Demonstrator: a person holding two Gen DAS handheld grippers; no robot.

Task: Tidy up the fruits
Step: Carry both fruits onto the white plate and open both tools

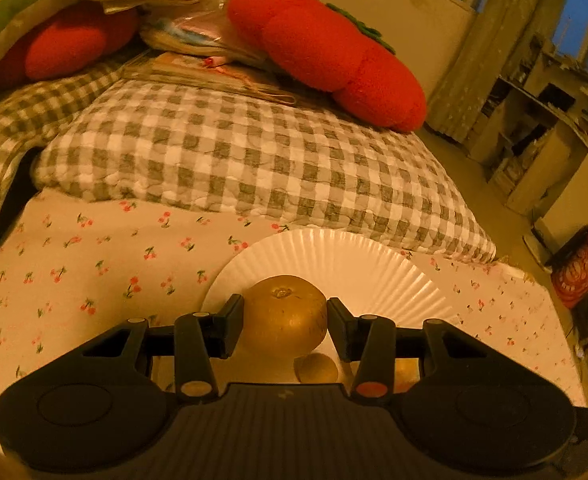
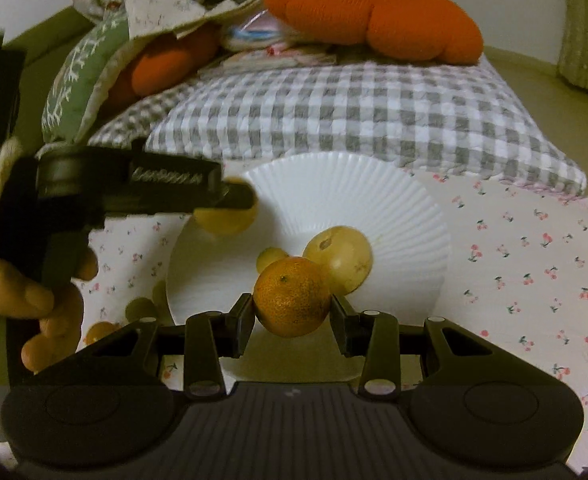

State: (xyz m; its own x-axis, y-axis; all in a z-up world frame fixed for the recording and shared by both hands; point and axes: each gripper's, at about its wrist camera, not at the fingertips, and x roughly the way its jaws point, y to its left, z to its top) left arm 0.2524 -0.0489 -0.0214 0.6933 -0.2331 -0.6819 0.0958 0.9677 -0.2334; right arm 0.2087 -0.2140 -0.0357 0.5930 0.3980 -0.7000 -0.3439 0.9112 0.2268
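A white fluted paper plate lies on the cherry-print sheet. My left gripper is shut on a round yellow-brown fruit above the plate's near edge. In the right wrist view the left gripper comes in from the left, holding that fruit over the plate. My right gripper is shut on an orange tangerine just above the plate. A yellow fruit and a smaller one lie on the plate. A small fruit shows below the left fingers.
A grey checked blanket lies folded behind the plate, with red plush cushions and a pile of cloth beyond. More fruits lie on the sheet left of the plate. Shelves stand right of the bed.
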